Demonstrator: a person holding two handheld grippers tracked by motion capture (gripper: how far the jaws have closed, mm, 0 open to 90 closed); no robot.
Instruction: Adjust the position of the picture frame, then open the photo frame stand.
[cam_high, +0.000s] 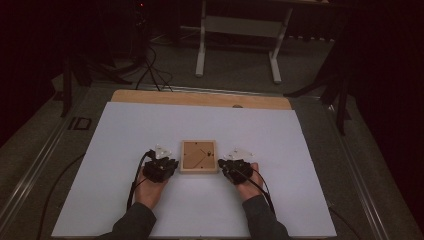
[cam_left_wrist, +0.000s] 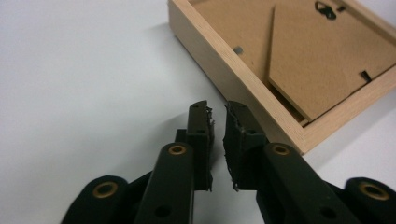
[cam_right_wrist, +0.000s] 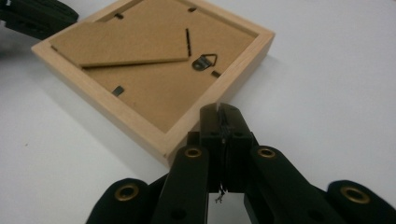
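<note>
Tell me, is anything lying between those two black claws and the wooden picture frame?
Nothing visible does. The left gripper and right gripper sit right beside the picture frame, one at each side, with just bare white table around them.

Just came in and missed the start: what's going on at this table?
A person sits at a white table with a handheld gripper in each hand. Between them a small wooden picture frame lies face down, its cardboard backing and hanger showing. The left gripper sits beside the frame's left edge, jaws slightly apart and holding nothing. The right gripper sits at the frame's right edge, jaws closed and empty. Neither grips the frame.
</note>
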